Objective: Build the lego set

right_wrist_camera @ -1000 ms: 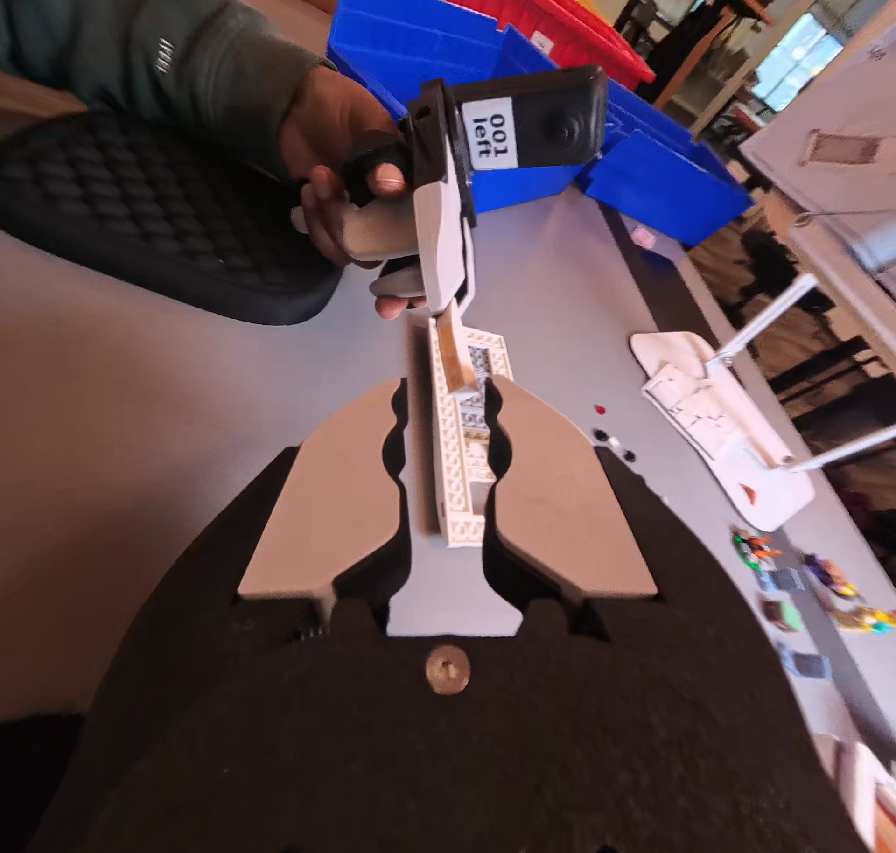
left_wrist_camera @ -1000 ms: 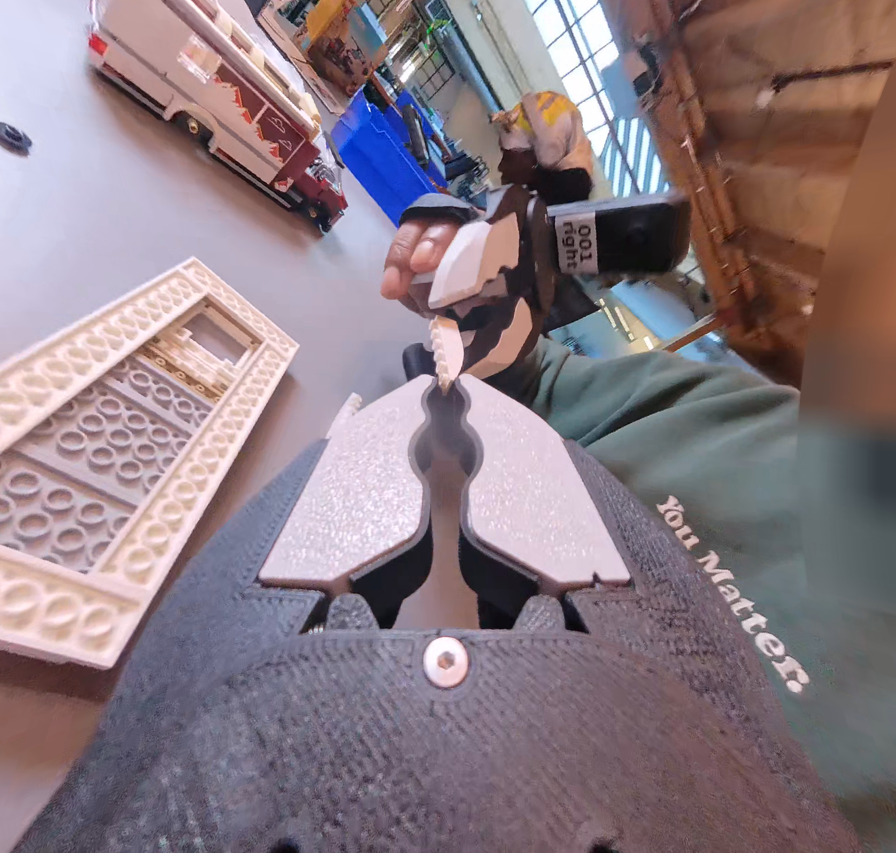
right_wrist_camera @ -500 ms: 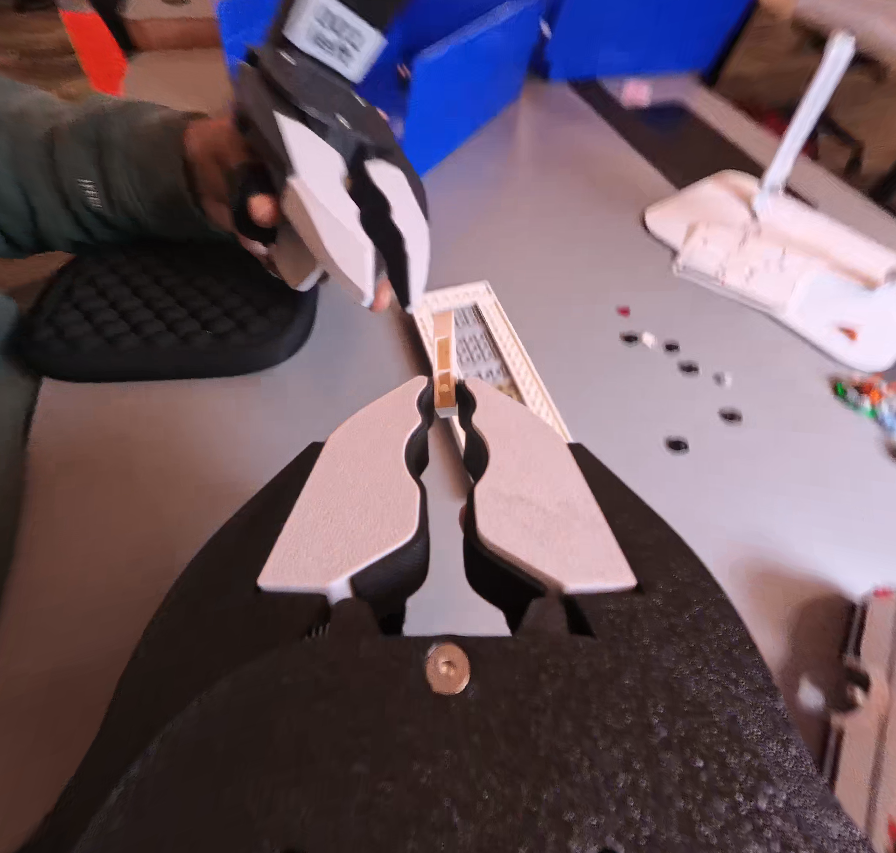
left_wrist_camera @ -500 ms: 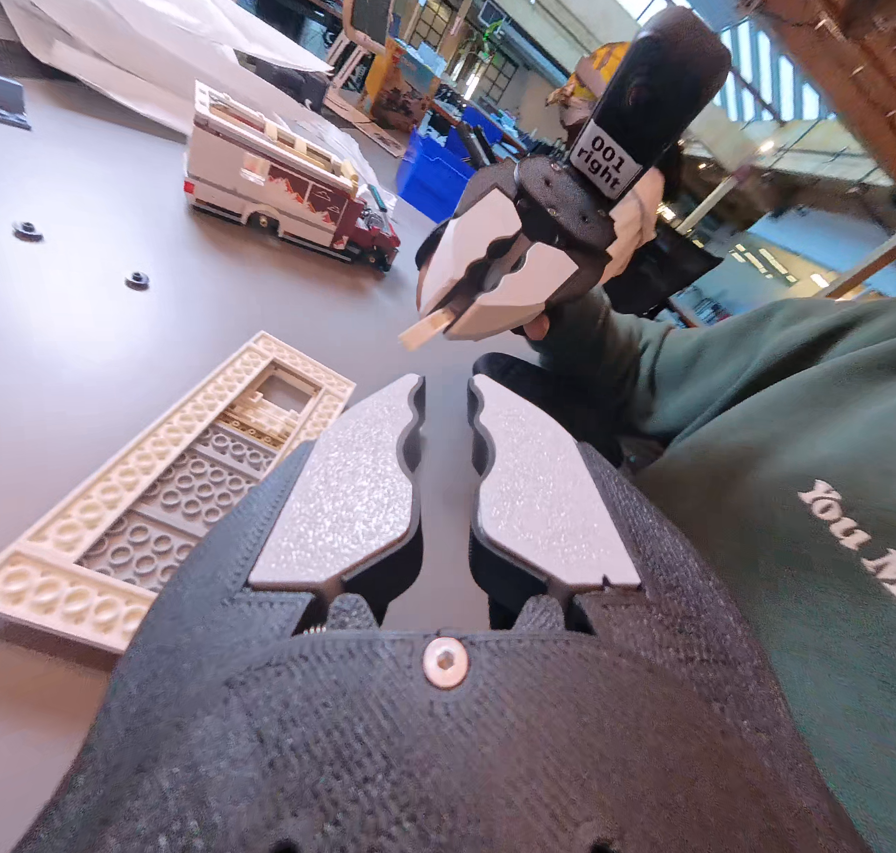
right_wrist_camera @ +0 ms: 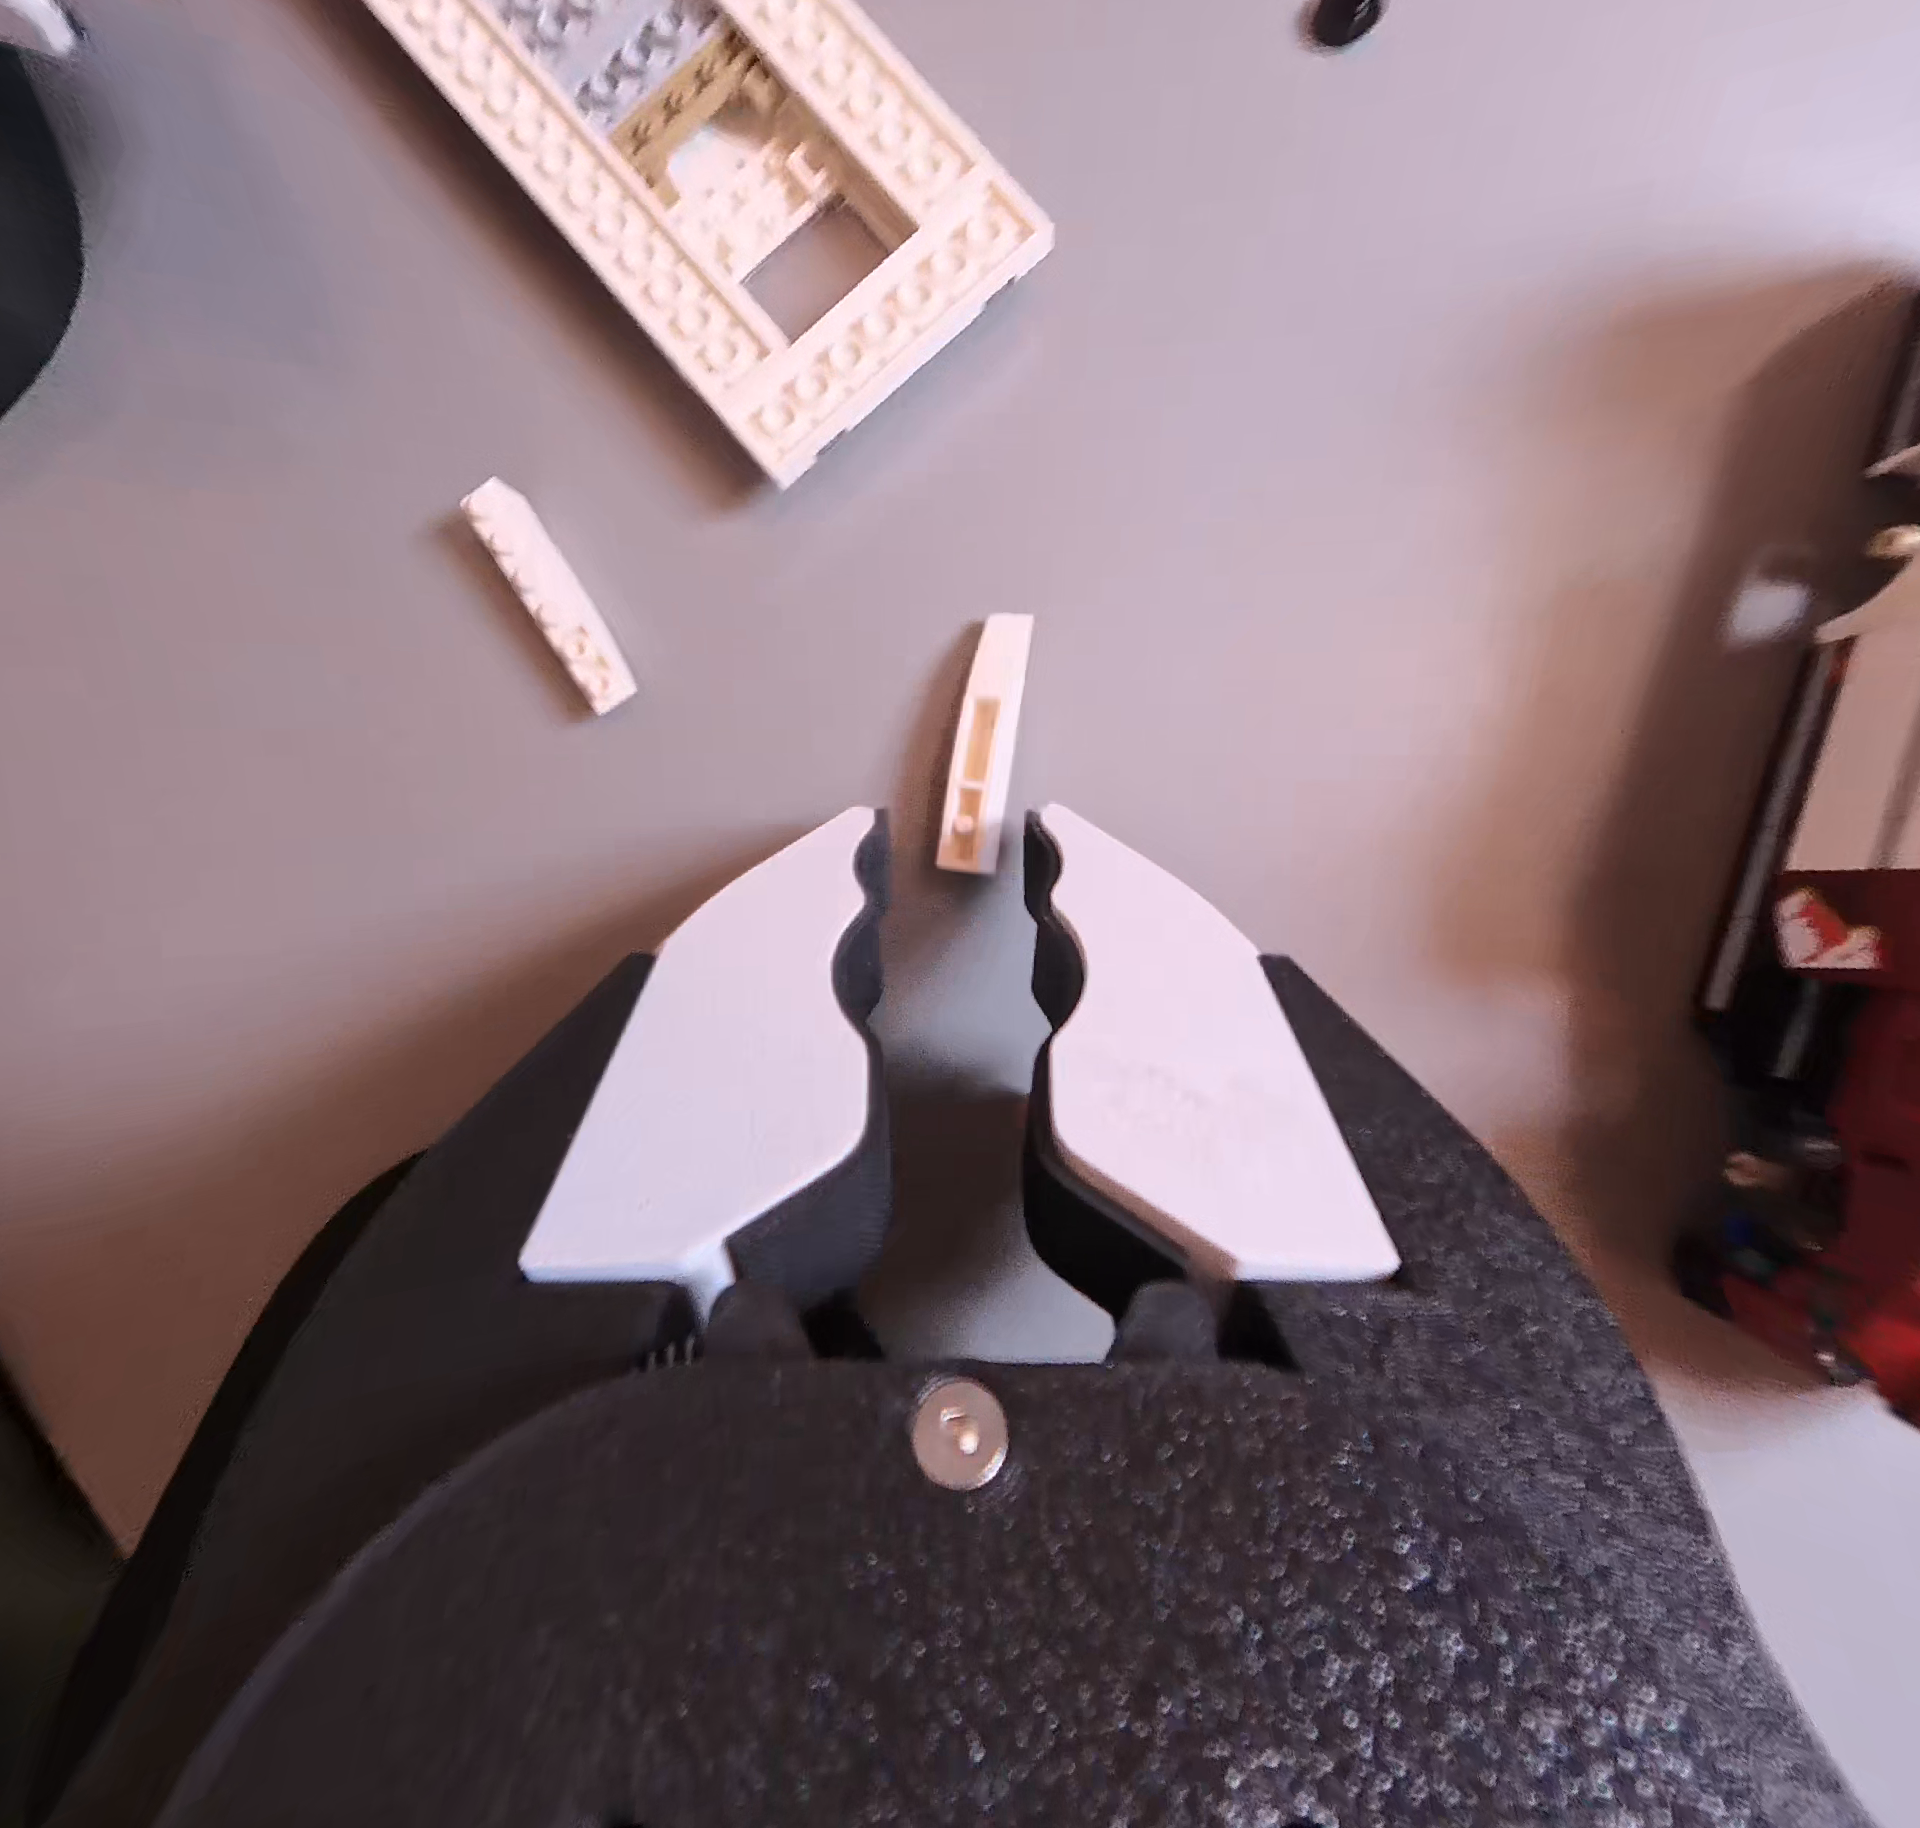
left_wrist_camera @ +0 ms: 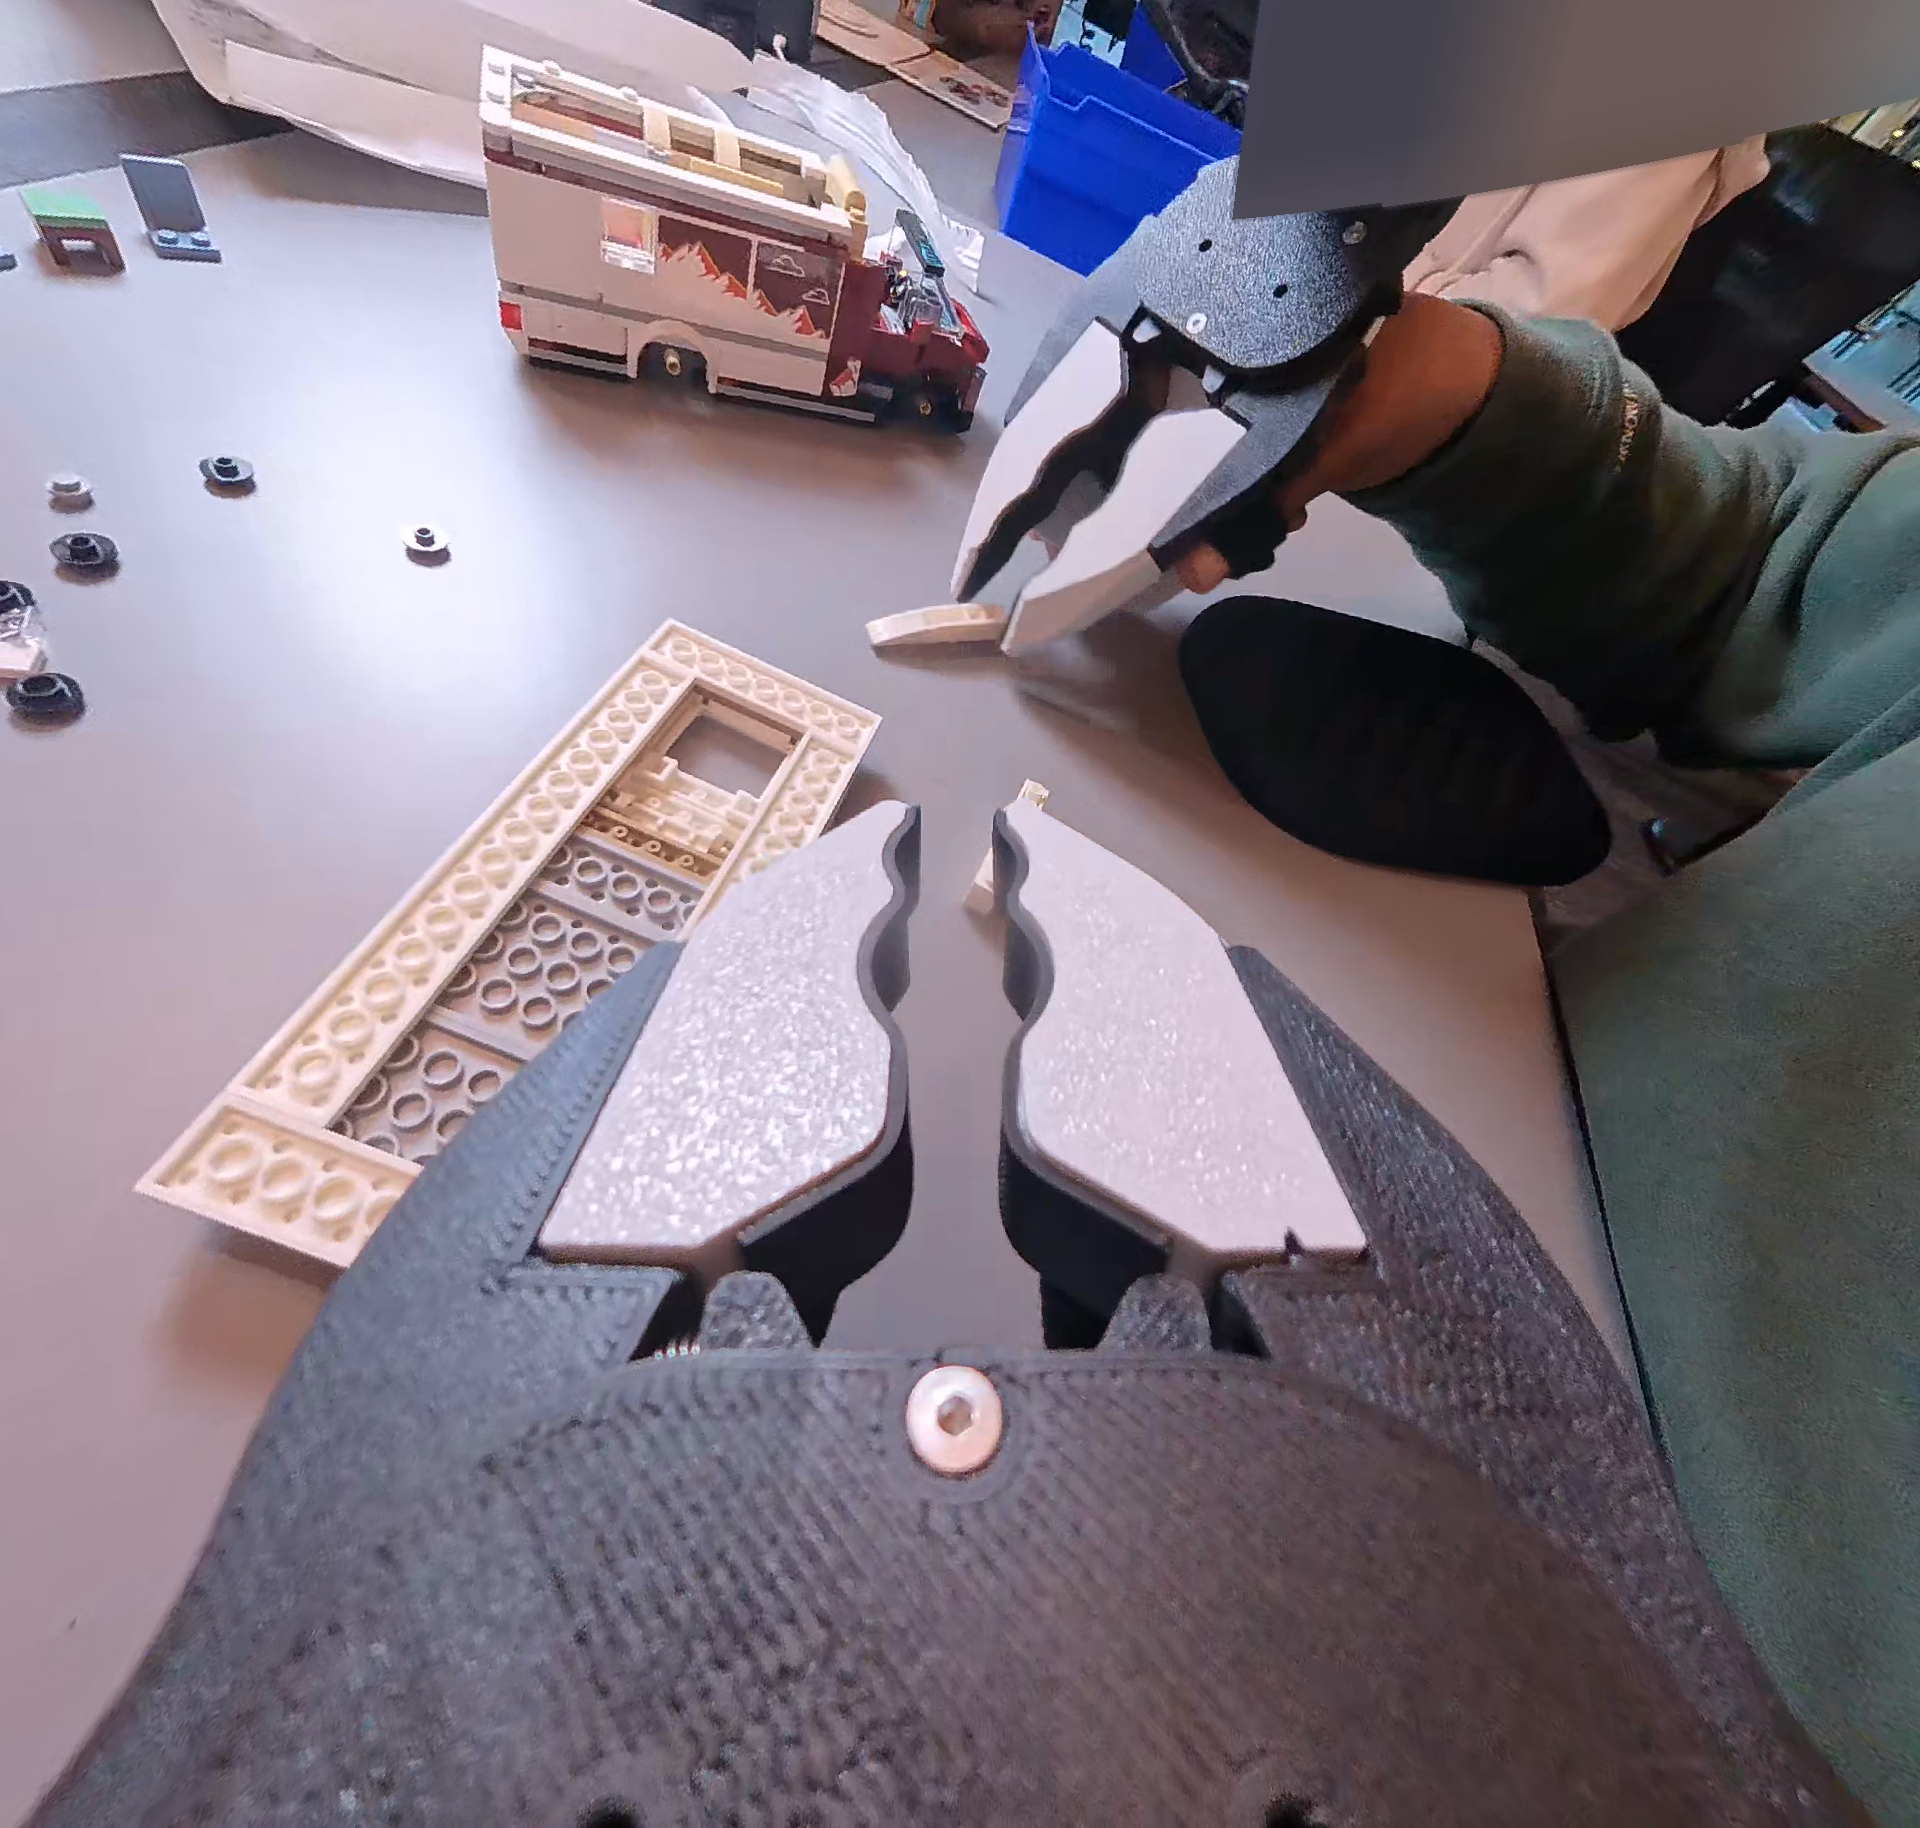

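My right gripper is open just above the grey table. A curved cream brick lies on its side on the table, its near end between the fingertips with a gap on each side. The left wrist view shows the same gripper tipped down at that brick. My left gripper is open and empty, low over the table. A second cream brick lies partly behind its right finger; it also shows in the right wrist view. A large cream and grey studded plate lies upside down to the left, also seen in the right wrist view.
A white and dark red brick camper van stands farther back. Small black round pieces lie at the left. A black pad sits at the table's right edge under a person's green sleeve. A blue bin and papers are behind. My right fingertips sit around 15 cm from my left ones.
My left gripper let go of the curved cream brick as my right gripper shut on it. My right gripper then carried it down to the table and opened, leaving it there.
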Tool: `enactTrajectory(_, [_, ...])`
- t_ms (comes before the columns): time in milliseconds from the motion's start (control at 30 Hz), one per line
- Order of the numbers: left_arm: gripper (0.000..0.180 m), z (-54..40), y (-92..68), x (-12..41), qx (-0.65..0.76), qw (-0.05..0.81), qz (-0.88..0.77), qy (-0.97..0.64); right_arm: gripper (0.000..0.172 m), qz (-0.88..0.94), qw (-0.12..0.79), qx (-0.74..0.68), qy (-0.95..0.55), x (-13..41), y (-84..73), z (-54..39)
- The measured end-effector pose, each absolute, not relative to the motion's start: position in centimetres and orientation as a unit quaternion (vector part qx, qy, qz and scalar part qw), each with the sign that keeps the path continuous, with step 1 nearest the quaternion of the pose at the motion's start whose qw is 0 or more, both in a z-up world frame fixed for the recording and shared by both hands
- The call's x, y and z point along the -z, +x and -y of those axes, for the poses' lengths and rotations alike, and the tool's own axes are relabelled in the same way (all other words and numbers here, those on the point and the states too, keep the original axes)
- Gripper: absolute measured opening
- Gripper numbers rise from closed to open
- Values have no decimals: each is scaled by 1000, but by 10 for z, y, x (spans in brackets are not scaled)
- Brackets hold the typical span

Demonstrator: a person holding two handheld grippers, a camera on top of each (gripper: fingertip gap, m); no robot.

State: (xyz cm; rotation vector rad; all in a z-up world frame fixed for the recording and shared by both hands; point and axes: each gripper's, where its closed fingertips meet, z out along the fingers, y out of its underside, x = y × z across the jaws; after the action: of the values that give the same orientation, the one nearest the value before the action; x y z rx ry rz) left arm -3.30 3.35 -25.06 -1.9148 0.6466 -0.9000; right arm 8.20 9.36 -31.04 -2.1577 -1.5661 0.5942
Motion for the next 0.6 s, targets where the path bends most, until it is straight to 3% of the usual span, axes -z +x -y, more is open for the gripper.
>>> enactTrajectory(200, [12, -32, -43, 249, 354, 459, -259, -773, 28, 601, 147, -246, -746, 312, 80, -60])
enactTrajectory(367, [12, -34, -48, 250, 346, 464, -255, -774, 12, 656, 142, -209, -711, 309, 80, -63])
enactTrajectory(533, [12, -35, -50, 254, 337, 460, -260, -779, 14, 817, 219, -135, -517, 286, 66, -82])
enactTrajectory(600, [12, -35, -50, 254, 338, 458, -259, -780, 15, 845, 206, -122, -478, 288, 57, -91])
